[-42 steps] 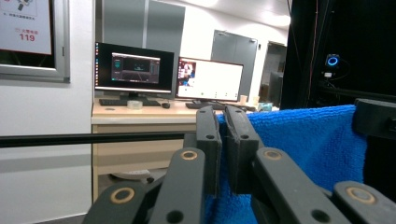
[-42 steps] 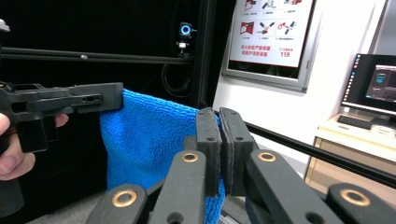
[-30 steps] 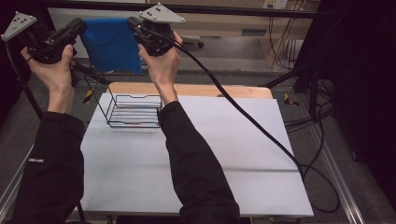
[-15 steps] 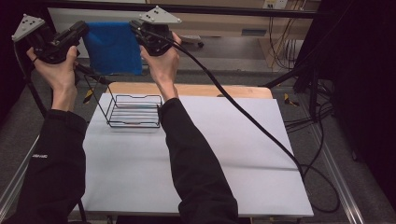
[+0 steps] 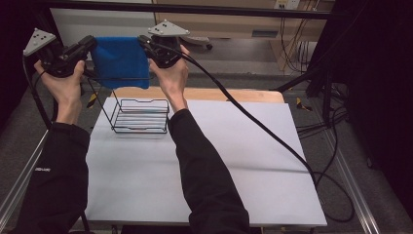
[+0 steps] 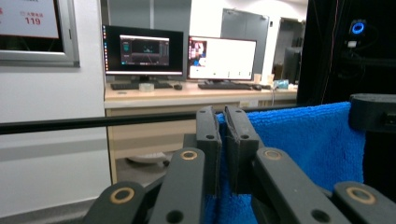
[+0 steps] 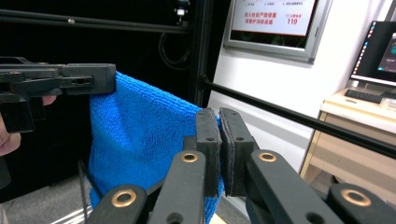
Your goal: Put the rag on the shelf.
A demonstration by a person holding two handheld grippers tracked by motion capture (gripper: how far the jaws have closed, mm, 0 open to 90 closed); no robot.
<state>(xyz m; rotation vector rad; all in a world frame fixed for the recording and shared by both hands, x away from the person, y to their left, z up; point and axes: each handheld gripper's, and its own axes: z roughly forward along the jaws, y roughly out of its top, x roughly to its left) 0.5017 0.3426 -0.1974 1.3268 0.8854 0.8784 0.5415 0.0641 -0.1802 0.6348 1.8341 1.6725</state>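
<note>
Both hands have lifted a little higher, and the blue cloth (image 5: 120, 61) hangs stretched between them, above the wire basket (image 5: 139, 116) on the worktop (image 5: 204, 161). Each top corner is pinched tight — one in the left gripper (image 6: 223, 135), one in the right gripper (image 7: 219, 140).

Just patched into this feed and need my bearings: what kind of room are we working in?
Likely a lab or office workroom: two lit computer monitors on a wooden desk, a wall display screen, and a white worktable ringed with cables.
</note>
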